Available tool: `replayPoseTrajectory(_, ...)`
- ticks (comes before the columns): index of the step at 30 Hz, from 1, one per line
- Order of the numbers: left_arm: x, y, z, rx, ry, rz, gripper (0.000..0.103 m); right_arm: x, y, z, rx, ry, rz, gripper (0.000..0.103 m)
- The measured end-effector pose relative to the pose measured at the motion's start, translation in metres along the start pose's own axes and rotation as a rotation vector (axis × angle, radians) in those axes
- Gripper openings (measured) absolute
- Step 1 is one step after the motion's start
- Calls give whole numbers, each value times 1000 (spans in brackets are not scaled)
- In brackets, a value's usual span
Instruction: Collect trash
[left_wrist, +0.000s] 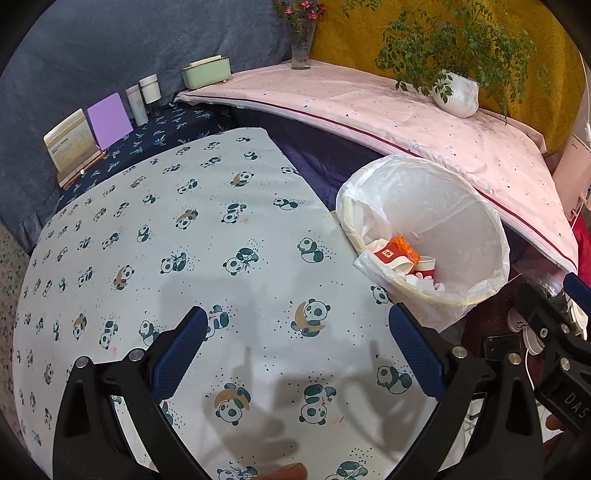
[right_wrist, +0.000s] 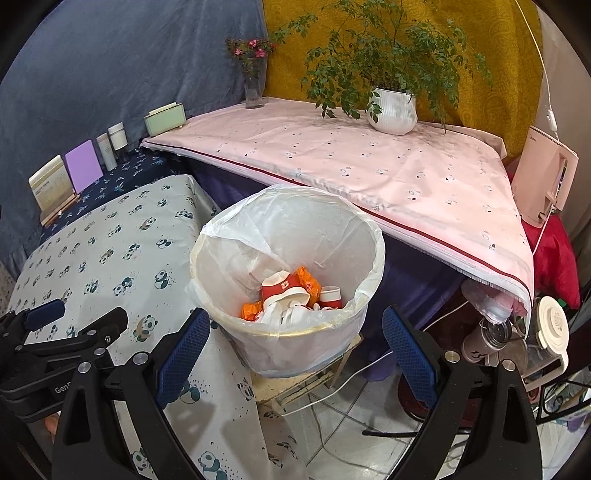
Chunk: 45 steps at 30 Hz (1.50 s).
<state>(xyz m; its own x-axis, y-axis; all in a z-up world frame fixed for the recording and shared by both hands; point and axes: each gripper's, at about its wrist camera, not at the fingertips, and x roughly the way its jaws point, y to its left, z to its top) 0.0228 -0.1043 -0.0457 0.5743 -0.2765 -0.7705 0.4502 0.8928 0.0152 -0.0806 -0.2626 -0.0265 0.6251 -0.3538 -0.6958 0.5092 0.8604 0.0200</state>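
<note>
A white trash bin (right_wrist: 236, 254) lined with a clear plastic bag stands on a small stool beside the panda-print table (left_wrist: 155, 236). Inside the bin lie crumpled red and white paper cups (right_wrist: 282, 288), an orange wrapper (right_wrist: 309, 282) and white scraps. My right gripper (right_wrist: 295, 325) hovers open just in front of the bin's near rim, with nothing between its blue pads. My left gripper (left_wrist: 297, 328) is open and empty above the bare panda cloth, the bin (left_wrist: 461, 206) to its right. In the left wrist view the right gripper's black frame (left_wrist: 550, 343) shows at the right edge.
Behind the bin a pink-covered table (right_wrist: 351, 162) carries a potted plant (right_wrist: 393, 110) and a flower vase (right_wrist: 254, 85). A green box (right_wrist: 164, 118), bottles, a purple card and a calendar line the back left. Cables, a bottle and a white lid lie on the floor at right.
</note>
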Motion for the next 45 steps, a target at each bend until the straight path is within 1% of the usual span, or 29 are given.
replayPoseTrajectory(12,0,-2,-1,14,-10,22,94,3,2,-4,1,5,3,91)
replayPoseTrajectory(45,-2,-7,-4,36,-10,35,94,6,3,-12,-1,13,-7,91)
